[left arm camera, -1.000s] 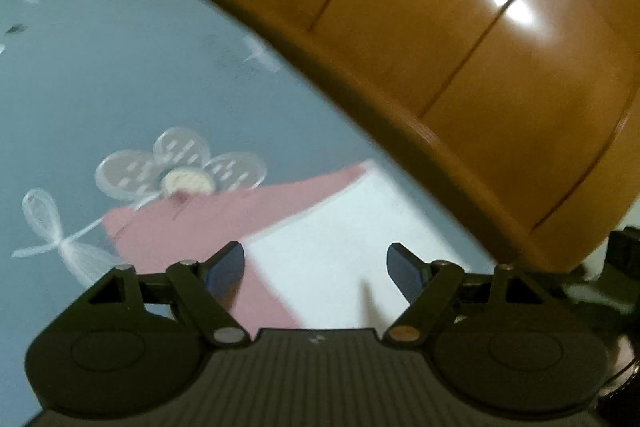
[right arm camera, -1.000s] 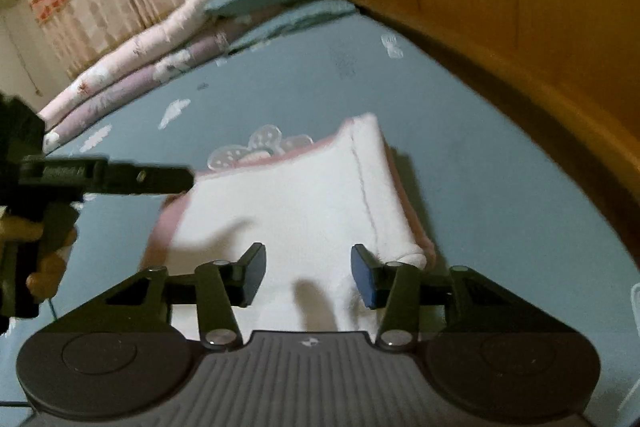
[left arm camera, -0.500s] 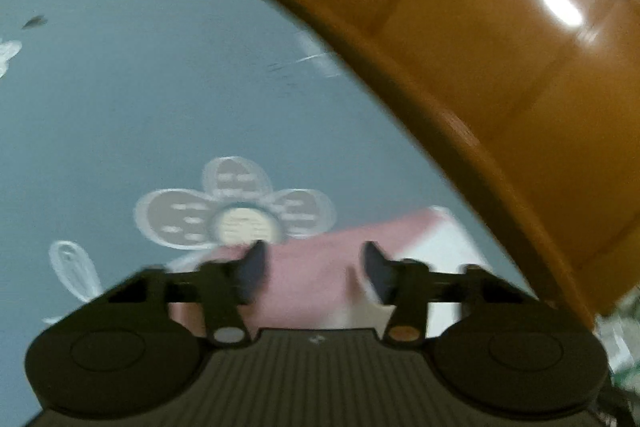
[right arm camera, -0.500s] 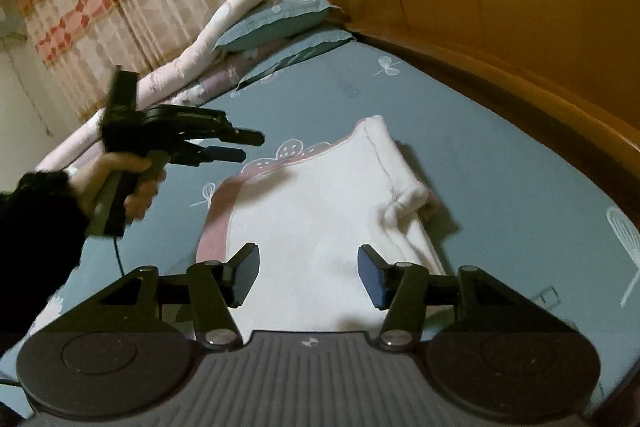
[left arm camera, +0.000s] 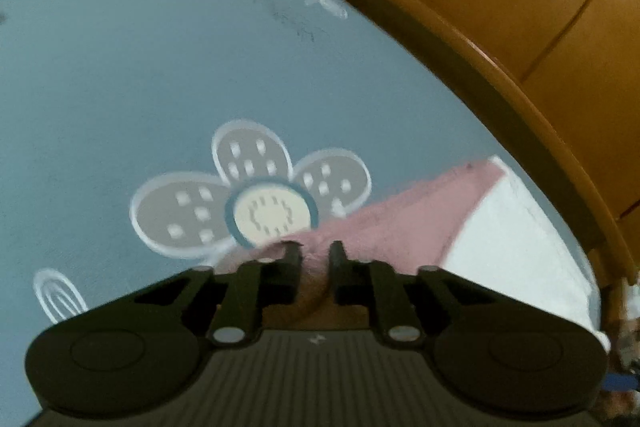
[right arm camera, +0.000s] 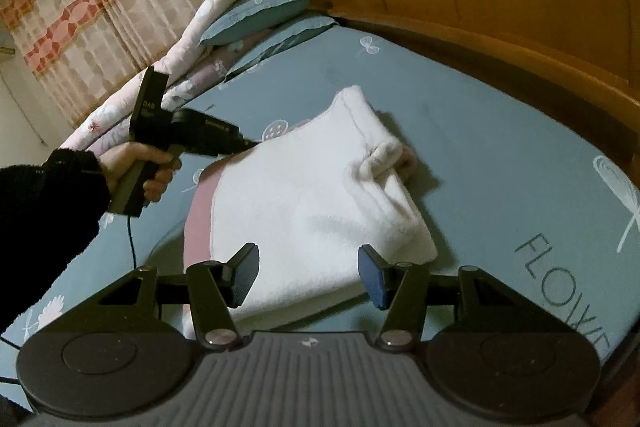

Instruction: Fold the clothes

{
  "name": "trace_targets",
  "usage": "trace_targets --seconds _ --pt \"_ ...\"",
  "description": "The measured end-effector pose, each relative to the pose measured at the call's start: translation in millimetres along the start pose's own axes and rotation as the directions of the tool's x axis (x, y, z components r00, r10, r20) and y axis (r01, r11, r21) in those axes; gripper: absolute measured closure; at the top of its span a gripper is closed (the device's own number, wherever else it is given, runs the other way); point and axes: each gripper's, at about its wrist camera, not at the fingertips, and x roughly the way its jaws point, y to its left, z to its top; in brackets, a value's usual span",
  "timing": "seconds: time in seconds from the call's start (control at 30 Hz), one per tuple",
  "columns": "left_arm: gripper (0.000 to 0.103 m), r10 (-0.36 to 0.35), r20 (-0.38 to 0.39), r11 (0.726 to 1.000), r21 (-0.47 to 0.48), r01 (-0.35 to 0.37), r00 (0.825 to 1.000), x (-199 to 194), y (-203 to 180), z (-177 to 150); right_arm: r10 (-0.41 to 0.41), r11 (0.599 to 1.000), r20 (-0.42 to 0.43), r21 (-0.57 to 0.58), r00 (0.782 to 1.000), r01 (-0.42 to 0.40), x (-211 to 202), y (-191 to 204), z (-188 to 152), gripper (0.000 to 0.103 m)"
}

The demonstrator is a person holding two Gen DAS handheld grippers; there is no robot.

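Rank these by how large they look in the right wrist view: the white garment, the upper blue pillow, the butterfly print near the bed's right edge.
1. white garment, by far the largest.
2. upper blue pillow.
3. butterfly print.
The pillow lies far from the camera and the butterfly near, so only the look is ranked, not true size.

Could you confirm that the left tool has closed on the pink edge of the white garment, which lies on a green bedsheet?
Not quite: the bedsheet is blue-grey, as both wrist views show. The left tool, whose jaws have just been closing, does pinch the pink edge of the white garment.
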Motion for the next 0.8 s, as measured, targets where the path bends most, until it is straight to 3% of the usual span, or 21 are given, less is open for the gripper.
trace_targets --seconds 0.3,0.53,0.67,0.8 --pt "0.096 0.059 0.106 0.998 -0.014 -0.058 0.993 -20 -3 19 0.021 1.000 -0.006 -0.002 1.000 -0.021 3 6 -4 0.043" --pt "0.089 0.028 0.160 1.000 -0.006 -0.027 0.987 -60 -15 10 0.018 1.000 0.005 -0.007 1.000 -0.018 3 7 0 0.043" --pt "0.069 -0.124 0.150 0.992 0.049 0.118 0.981 -81 -47 -24 0.011 1.000 0.009 -0.027 1.000 -0.011 5 9 2 0.041" --pt "0.066 -0.219 0.081 0.973 0.091 0.211 0.972 -91 -76 -74 0.014 0.999 0.002 -0.050 1.000 -0.013 11 9 5 0.040"
